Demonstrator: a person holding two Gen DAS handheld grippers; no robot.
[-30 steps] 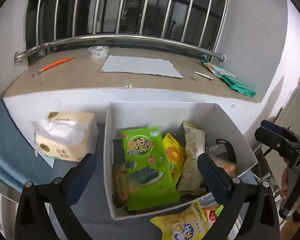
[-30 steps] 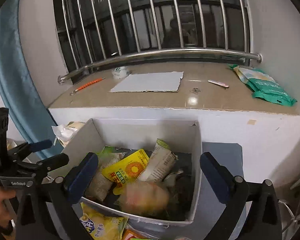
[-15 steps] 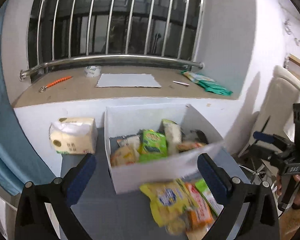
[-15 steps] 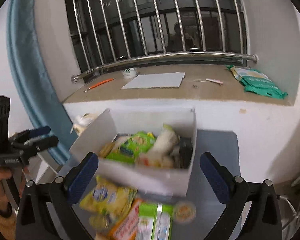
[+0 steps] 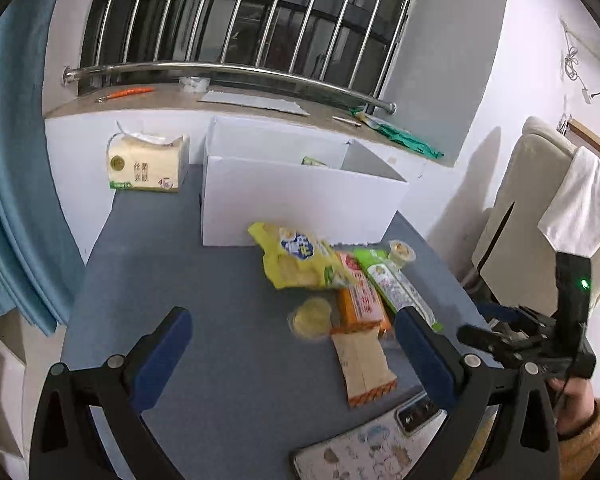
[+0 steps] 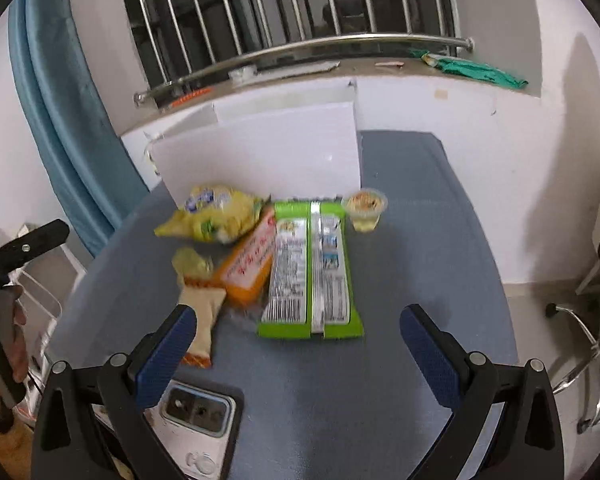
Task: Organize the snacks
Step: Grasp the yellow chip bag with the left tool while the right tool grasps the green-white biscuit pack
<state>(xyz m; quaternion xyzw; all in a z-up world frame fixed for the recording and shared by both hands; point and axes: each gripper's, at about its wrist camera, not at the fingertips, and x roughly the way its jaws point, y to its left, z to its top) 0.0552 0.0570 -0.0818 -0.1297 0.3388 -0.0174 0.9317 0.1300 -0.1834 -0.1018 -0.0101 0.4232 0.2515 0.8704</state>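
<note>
Right wrist view: right gripper (image 6: pixel 296 344) jaws wide apart, empty, hovering just short of green packet (image 6: pixel 311 268); left gripper (image 5: pixel 290 356) likewise spread, empty. Likely next: pick one loose snack, drop into white box (image 5: pixel 296 204). Best to close across the green packet's narrow width, low, avoiding orange packet (image 6: pixel 247 262) touching its side. Green packet flat, label side up, barcode toward camera, lying in front of white box, beside small cup (image 6: pixel 364 210); yellow bag (image 6: pixel 214 216) nearer box wall.
</note>
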